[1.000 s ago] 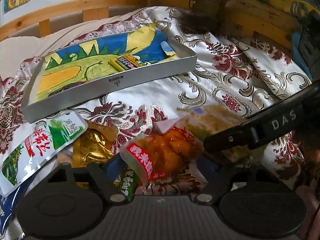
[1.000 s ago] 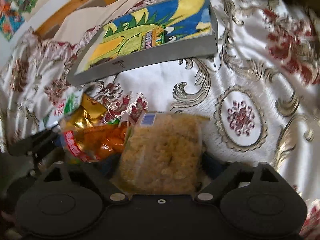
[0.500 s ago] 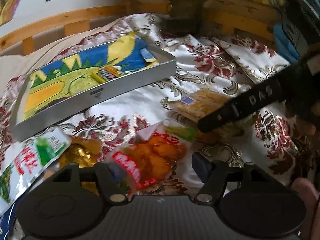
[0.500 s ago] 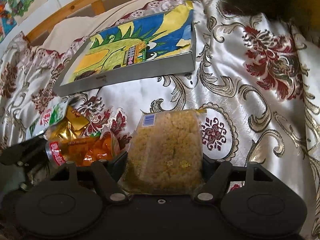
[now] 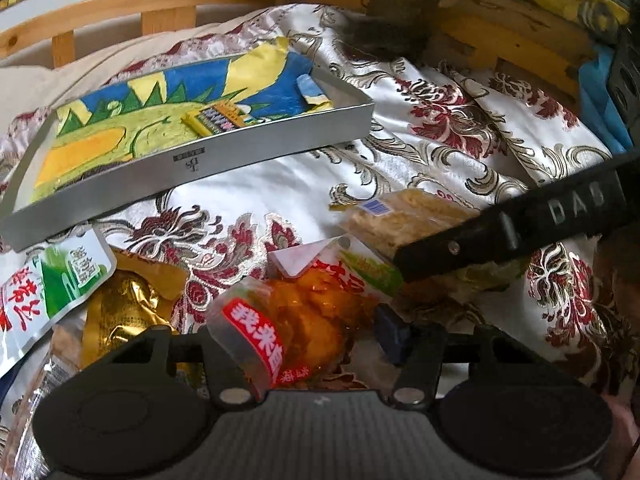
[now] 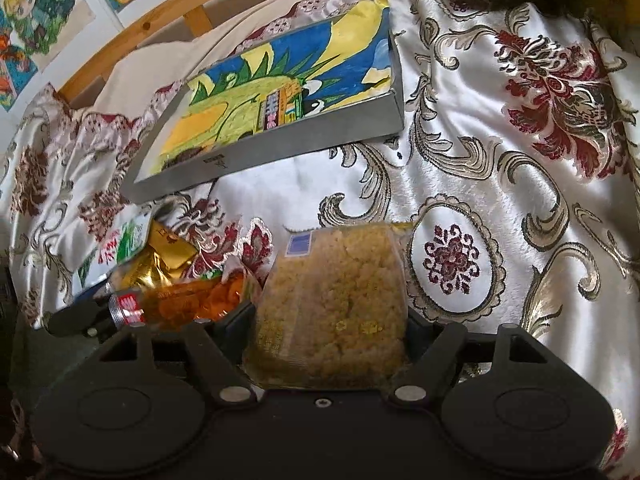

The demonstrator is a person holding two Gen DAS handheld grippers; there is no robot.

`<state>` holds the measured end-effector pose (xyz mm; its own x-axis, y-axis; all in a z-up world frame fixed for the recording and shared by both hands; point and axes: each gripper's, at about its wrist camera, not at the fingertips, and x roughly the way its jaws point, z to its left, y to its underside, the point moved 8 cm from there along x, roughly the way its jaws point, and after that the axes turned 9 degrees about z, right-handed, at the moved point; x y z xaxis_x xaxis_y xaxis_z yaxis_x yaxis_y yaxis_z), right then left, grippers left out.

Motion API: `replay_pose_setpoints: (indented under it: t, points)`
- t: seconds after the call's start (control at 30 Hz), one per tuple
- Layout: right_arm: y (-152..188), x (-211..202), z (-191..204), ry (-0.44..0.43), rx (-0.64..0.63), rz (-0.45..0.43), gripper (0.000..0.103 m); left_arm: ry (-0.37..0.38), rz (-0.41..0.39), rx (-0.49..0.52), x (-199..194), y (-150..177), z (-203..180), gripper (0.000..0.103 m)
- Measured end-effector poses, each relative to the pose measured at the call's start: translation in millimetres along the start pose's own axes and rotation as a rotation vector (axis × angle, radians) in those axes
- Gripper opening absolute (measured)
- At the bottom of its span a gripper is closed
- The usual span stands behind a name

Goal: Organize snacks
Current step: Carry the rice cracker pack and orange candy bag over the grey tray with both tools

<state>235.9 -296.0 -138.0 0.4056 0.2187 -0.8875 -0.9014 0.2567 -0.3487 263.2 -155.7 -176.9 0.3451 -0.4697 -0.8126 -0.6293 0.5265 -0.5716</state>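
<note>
The left gripper has its jaws around an orange snack packet with a red label; whether they press it or just stand beside it cannot be told. The right gripper is closed on a clear bag of yellow crumbly cake, which fills the gap between its jaws and points away toward the grey tray.

Taking the tray as the landmark, the orange packet lies on the near side of it, on the flowered satin cloth. Just left of the orange packet sit a gold foil packet and a white and green packet, the latter close under the tray's front wall. To the right of the orange packet the cake bag shows in the left view too, with the right gripper's black finger lying across it.

The tray rests farther off on the cloth, tilted slightly, with a bright blue, yellow and green painted sheet lining its floor. A small yellow snack box lies inside on that sheet, near the middle. Behind the tray runs a wooden rail.
</note>
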Motion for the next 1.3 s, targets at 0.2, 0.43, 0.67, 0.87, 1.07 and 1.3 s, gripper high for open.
replay_pose_setpoints:
  t: [0.2,0.43,0.67,0.87,1.07,1.3]
  points:
    - [3,2,1,0.006,-0.01,0.01,0.073,-0.052,-0.004,0.041,0,0,-7,0.06]
    - [8,-7,11,0.079,-0.11,-0.028,0.072,-0.128,-0.018,0.061,-4,0,-12,0.06]
    - [-3,-43,12,0.031,-0.096,-0.194,0.072,-0.149,-0.067,0.033,-22,-9,-10,0.051]
    - [-10,-50,9,0.037,-0.078,-0.248,0.072,-0.173,-0.071,0.03,-24,-9,-6,0.051]
    - [-16,-62,5,0.026,-0.053,-0.326,0.072,-0.182,-0.143,-0.065,-42,-23,7,0.051]
    - [-31,-73,4,0.026,-0.049,-0.436,0.072,-0.219,-0.271,-0.158,-62,-57,28,0.051]
